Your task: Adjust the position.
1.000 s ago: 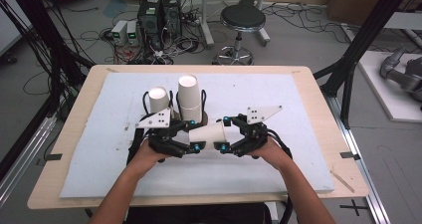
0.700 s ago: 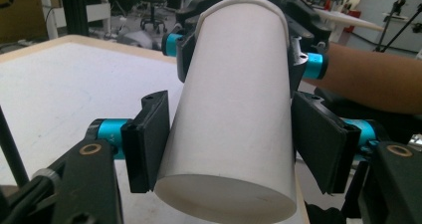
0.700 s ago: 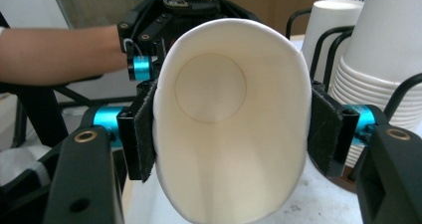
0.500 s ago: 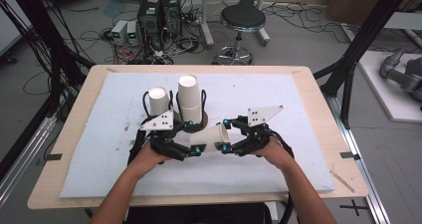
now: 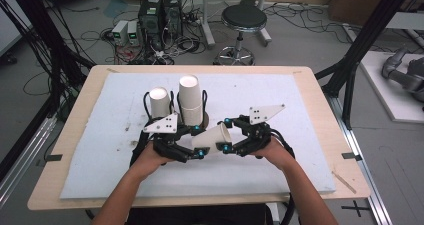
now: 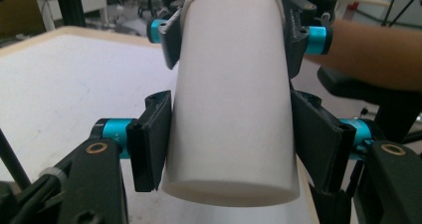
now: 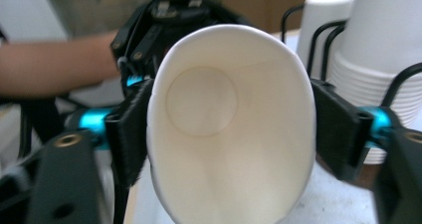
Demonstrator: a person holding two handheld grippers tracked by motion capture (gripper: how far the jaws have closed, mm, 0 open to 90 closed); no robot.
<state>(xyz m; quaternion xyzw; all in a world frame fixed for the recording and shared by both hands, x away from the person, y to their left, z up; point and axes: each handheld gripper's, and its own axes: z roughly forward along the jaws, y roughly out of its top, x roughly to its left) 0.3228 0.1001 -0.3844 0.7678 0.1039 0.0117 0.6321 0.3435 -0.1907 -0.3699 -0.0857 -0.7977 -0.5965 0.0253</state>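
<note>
Cup (image 5: pixel 212 137) held sideways: left hand-held gripper (image 5: pixel 198 142) clamps base, right hand-held gripper (image 5: pixel 226 135) clamps rim, just re-widened.

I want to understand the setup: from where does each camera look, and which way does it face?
High view: above the person's side, looking forward and down at the table; both forearms and each claw show.
Left gripper view: on the left claw, looking along the cup from its base; the right claw and forearm show beyond.
Right gripper view: on the right claw, looking into the cup's mouth; the left claw shows behind.
All three views share the cup, pinched by both claws.
</note>
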